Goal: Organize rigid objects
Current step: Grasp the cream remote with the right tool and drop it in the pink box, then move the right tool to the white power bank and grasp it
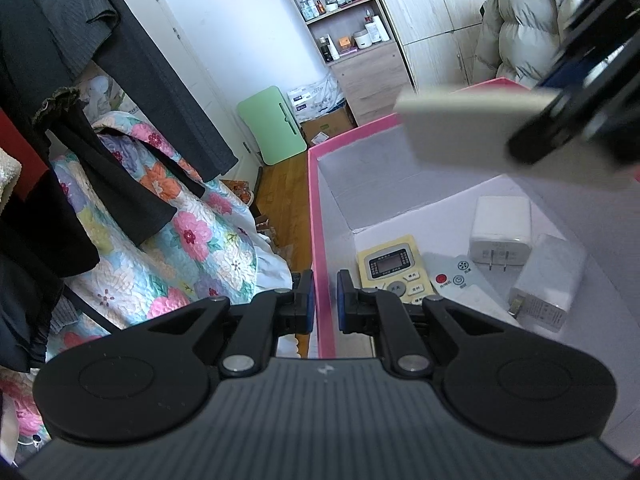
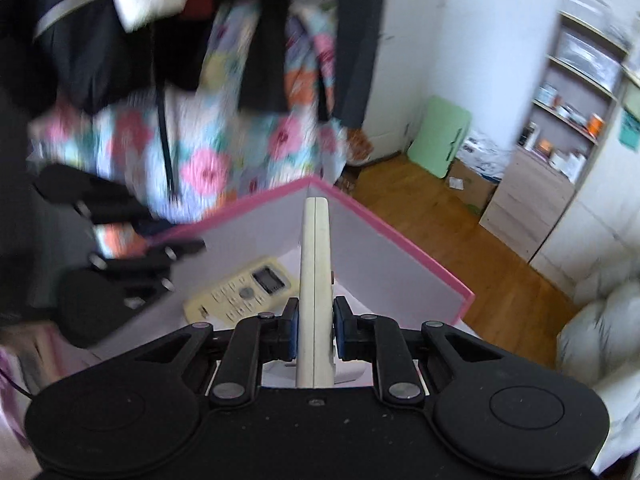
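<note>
My left gripper [image 1: 325, 300] is shut on the left wall of the pink box [image 1: 313, 216]; one finger is outside, one inside. In the box lie a yellow remote [image 1: 394, 274], a grey-white remote [image 1: 456, 278] and two white chargers [image 1: 500, 232] [image 1: 548, 280]. My right gripper [image 2: 315, 330] is shut on a cream remote [image 2: 316, 280], held edge-up above the box [image 2: 400, 256]. The same remote [image 1: 472, 128] shows blurred over the box in the left wrist view. The yellow remote [image 2: 240, 290] and the left gripper [image 2: 120, 264] show in the right wrist view.
A floral quilt [image 1: 180, 240] covers the bed left of the box, with dark clothes [image 1: 100, 80] hanging above it. Beyond are a wood floor [image 1: 286, 200], a green folding table [image 1: 272, 124], cardboard boxes, shelves [image 1: 344, 12] and a pale puffer jacket [image 1: 532, 20].
</note>
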Tool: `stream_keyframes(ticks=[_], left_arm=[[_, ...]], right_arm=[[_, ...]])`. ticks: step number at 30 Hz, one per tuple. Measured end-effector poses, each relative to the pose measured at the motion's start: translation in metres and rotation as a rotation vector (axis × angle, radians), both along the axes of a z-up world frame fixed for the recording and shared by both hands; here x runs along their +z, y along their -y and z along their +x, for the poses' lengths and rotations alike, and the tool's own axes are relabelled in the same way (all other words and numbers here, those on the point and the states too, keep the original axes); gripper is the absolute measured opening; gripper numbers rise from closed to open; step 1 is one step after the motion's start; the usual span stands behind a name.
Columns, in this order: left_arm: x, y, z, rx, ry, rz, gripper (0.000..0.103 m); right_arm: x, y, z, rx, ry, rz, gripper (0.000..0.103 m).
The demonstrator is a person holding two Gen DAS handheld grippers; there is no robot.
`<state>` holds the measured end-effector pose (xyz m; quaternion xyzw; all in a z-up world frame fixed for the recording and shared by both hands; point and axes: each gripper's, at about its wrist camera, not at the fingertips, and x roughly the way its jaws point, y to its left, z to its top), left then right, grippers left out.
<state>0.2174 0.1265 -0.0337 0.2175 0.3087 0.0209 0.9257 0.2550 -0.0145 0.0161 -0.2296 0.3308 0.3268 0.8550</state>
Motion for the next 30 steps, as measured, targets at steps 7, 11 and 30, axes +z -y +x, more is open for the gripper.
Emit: stream_keyframes(ticks=[7, 11, 30], left_arm=[[0.000, -0.001, 0.000, 0.000, 0.004, -0.001, 0.009], [0.000, -0.004, 0.001, 0.004, -0.002, -0.010, 0.009], [-0.001, -0.006, 0.002, 0.001, -0.005, -0.008, 0.009]], right_arm=[[-0.041, -0.048, 0.014, 0.079, 0.082, -0.329, 0.020], [-0.051, -0.056, 0.014, 0.067, 0.085, -0.381, 0.020], [0.020, 0.081, -0.026, -0.262, -0.102, 0.292, 0.057]])
